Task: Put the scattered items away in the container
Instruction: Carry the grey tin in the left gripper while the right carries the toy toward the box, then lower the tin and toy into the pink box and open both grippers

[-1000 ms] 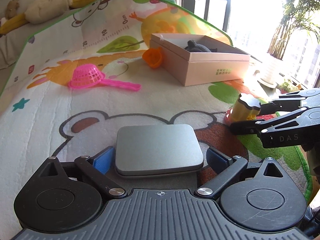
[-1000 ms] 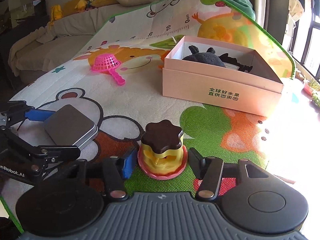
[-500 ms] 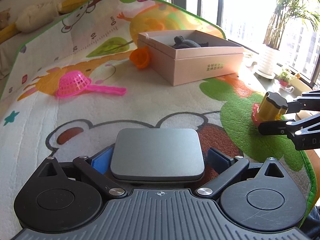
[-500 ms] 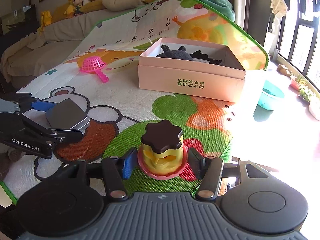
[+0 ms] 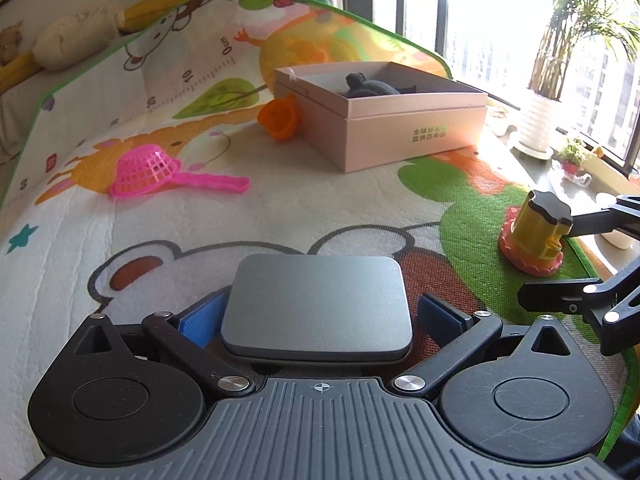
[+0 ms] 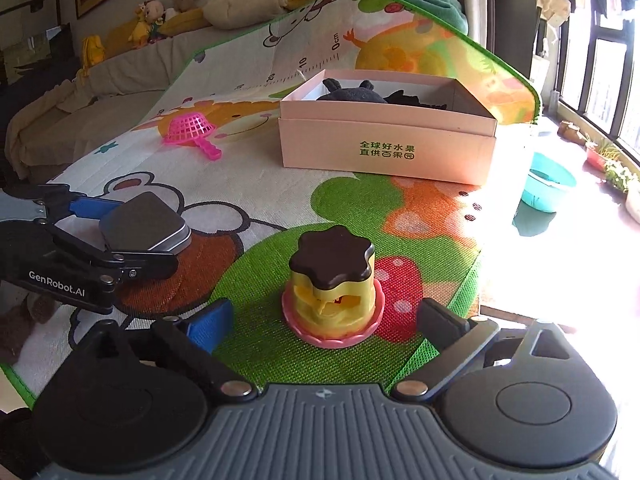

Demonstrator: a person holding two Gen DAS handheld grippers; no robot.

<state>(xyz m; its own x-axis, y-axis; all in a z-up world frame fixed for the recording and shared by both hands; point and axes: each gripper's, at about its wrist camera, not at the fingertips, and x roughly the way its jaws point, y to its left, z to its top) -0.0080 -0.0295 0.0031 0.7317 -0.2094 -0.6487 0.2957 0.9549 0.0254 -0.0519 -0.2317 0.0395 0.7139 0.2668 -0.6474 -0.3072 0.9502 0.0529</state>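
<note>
The right tongs (image 6: 324,322) have just been opening and now stand released, their pads clear on both sides of the toy cake (image 6: 332,284), which sits upright between them on the green patch of the mat (image 6: 280,196), close to the mat's near right edge. The left tongs (image 5: 318,314) have also just been opening a little and are spread wide around the grey tin (image 5: 318,304); a gap shows at the right pad, while at the blue left pad contact cannot be told. The tin lies flat on the bear drawing near the mat's front edge, just left of the cake.

Further back, towards the mat's far right, stands the pink box (image 6: 386,148), open at the top, with a dark plush toy (image 6: 352,92) inside it. An orange cup (image 5: 280,116) lies on its side touching the box's left wall. The pink strainer (image 5: 148,170) rests upside down on the mat towards the far left, well apart from the box, its handle pointing right in the left wrist view. Beyond the mat's right edge a teal basin (image 6: 550,186) sits on the floor by the window
</note>
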